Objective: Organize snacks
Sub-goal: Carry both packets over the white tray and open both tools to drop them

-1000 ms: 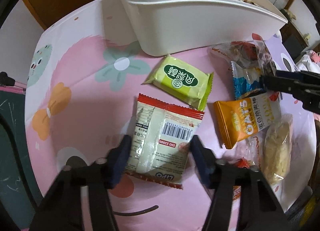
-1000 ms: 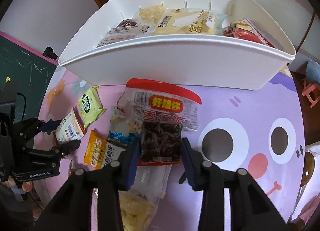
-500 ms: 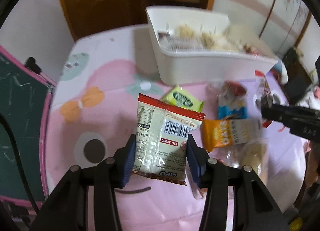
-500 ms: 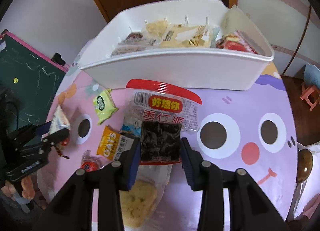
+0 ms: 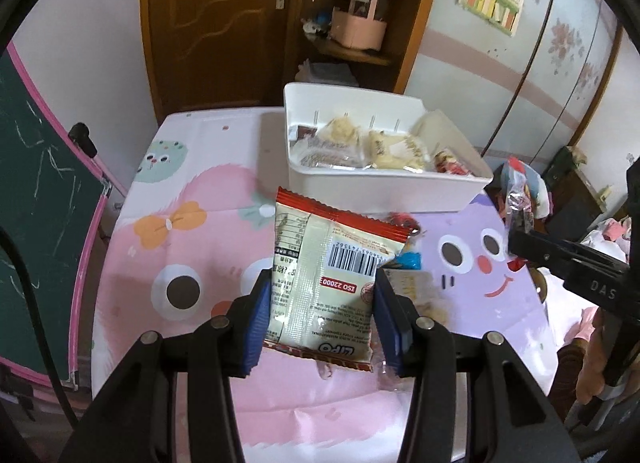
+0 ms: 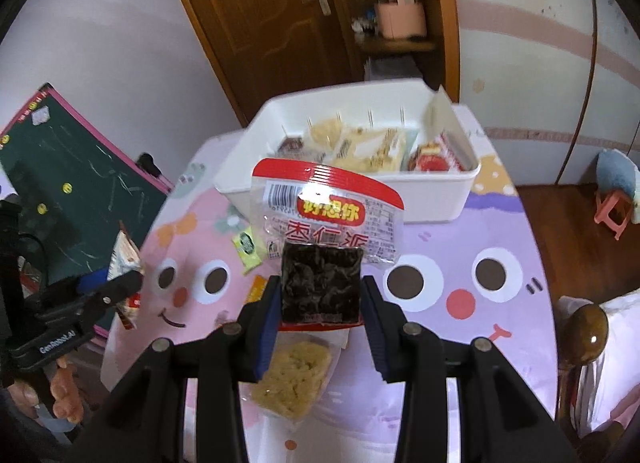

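Observation:
My left gripper (image 5: 320,315) is shut on a cream snack packet with red edges and a barcode (image 5: 324,271), held high above the table. My right gripper (image 6: 320,295) is shut on a clear red-topped packet of dark dates (image 6: 324,231), also lifted. A white bin (image 5: 384,191) at the table's far side holds several snack packets; it also shows in the right wrist view (image 6: 436,195). The right gripper's tip shows at the right of the left wrist view (image 5: 520,239), and the left gripper at the left of the right wrist view (image 6: 116,279).
On the cartoon tablecloth (image 6: 460,275) lie a green packet (image 6: 248,247), an orange packet (image 6: 258,289) and a clear bag of pale pastry (image 6: 296,375). A green chalkboard (image 6: 68,179) stands left of the table. A wooden door and shelf stand behind.
Both grippers have risen well above the table with their packets, so the bin and table look smaller and farther. The left gripper closed on its packet a second ago.

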`<state>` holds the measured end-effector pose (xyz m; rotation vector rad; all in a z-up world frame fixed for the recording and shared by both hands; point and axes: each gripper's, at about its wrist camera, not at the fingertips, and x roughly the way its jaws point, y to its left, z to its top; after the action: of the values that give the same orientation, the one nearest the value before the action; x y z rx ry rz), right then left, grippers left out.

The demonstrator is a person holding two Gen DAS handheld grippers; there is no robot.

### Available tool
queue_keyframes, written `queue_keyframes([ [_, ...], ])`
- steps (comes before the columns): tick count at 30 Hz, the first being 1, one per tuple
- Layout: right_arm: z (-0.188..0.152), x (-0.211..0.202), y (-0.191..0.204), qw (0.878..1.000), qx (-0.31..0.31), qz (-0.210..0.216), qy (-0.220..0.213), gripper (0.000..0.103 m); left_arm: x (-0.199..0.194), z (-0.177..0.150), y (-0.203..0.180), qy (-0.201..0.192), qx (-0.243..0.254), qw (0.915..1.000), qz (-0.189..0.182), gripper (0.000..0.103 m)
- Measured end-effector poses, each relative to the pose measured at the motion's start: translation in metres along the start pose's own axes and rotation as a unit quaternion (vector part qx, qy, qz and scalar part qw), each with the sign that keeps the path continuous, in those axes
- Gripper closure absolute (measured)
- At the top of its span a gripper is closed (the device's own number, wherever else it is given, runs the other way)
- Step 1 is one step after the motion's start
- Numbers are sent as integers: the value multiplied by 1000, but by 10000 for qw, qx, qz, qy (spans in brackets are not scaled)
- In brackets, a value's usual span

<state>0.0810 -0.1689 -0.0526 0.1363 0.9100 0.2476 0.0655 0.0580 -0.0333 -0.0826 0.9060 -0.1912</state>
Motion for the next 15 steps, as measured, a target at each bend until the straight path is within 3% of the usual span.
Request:
queue_keyframes([
  [7, 9, -42, 11, 9981, -160, -44, -588, 64, -26, 15, -16, -279, 77, 9994, -200, 57],
  [15, 38, -66, 16, 9939, -273, -101, -1062, 64, -50, 63, -44, -767, 427, 9957, -291, 57],
])
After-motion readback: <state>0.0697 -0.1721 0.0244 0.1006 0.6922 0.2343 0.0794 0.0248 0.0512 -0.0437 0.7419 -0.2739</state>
